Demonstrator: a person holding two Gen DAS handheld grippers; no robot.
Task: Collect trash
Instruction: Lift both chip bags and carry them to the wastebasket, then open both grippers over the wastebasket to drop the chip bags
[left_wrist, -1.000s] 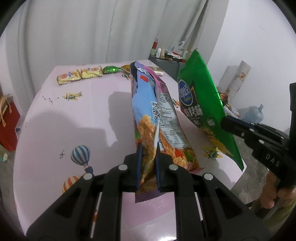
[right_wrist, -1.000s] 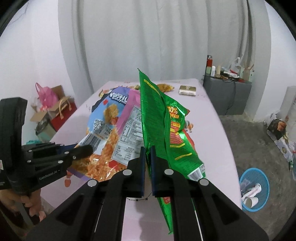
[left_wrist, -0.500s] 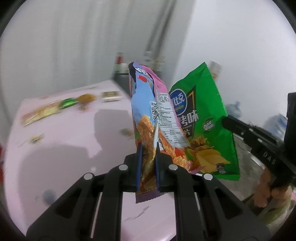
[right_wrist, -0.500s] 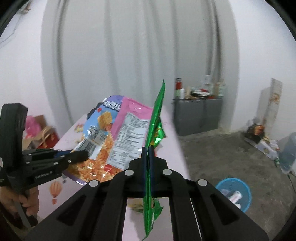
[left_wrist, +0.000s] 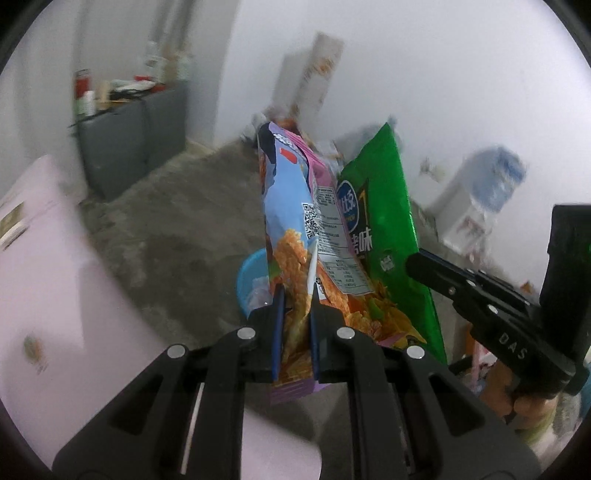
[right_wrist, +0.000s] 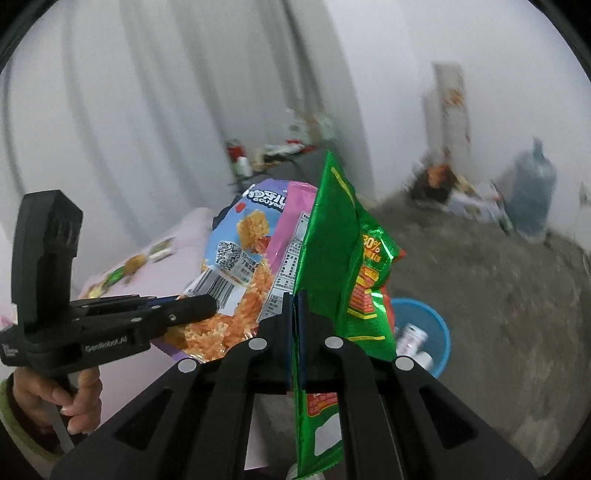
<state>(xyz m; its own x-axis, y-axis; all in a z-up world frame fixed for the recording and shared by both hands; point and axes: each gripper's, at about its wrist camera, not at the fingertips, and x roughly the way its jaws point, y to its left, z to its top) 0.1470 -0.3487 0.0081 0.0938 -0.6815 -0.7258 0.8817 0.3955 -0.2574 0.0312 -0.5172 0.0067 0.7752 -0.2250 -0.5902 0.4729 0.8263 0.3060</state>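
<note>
My left gripper (left_wrist: 294, 295) is shut on a blue and pink snack bag (left_wrist: 295, 206), which stands upright in its jaws. My right gripper (right_wrist: 295, 297) is shut on a green chip bag (right_wrist: 332, 258), held edge-on. Both bags hang side by side over the grey floor. Behind and below them sits a blue waste basket (right_wrist: 436, 325), (left_wrist: 251, 273) with several pieces of trash in it. In the left wrist view the right gripper (left_wrist: 417, 264) comes in from the right, pinching the green chip bag (left_wrist: 384, 221). In the right wrist view the left gripper (right_wrist: 207, 306) comes in from the left, pinching the snack bag (right_wrist: 247, 251).
The pink table (left_wrist: 44, 280) lies at the left with small wrappers (right_wrist: 129, 266) on it. A grey cabinet (left_wrist: 129, 136) with bottles stands by the wall. A water jug (right_wrist: 532, 192), boxes and clutter sit along the far wall. A hand (right_wrist: 77, 398) holds the left gripper's handle.
Both grippers have swung with their bags away from the table, toward the open floor. The blue basket now shows right behind the bags. The grips are unchanged.
</note>
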